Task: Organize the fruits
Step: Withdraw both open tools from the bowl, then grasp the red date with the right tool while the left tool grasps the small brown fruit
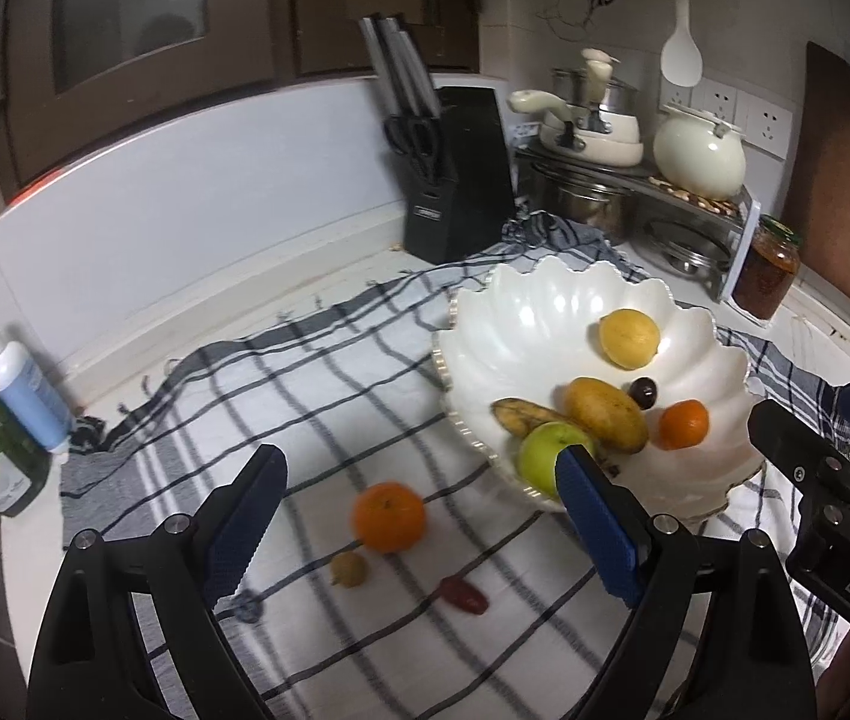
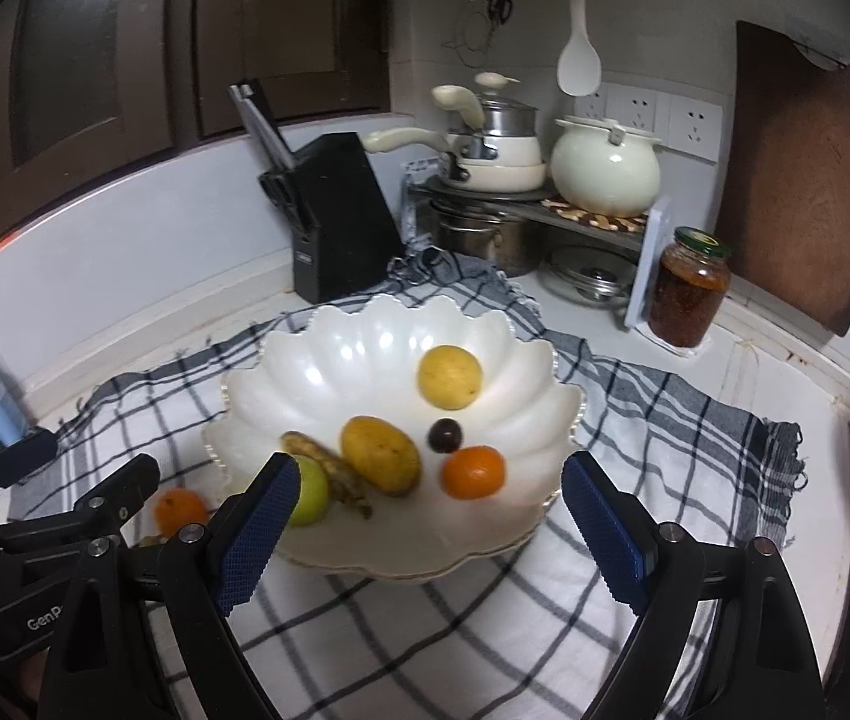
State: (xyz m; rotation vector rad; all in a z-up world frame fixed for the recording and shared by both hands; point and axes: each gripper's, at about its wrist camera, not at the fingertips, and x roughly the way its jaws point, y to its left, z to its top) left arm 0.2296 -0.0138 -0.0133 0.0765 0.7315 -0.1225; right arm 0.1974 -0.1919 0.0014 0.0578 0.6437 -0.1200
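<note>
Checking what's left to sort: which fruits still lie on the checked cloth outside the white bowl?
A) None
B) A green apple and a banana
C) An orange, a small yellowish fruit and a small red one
C: the orange, small yellowish fruit and small red fruit lie on the checked cloth outside the white bowl.

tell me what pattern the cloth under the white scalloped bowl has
White with dark grey checked lines, a plaid cloth; clearest in the right wrist view.

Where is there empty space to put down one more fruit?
The back of the bowl, behind the lemon, is bare. So is the cloth between the bowl and the bottles. The bowl's front is crowded: mango, banana, apple, orange.
</note>
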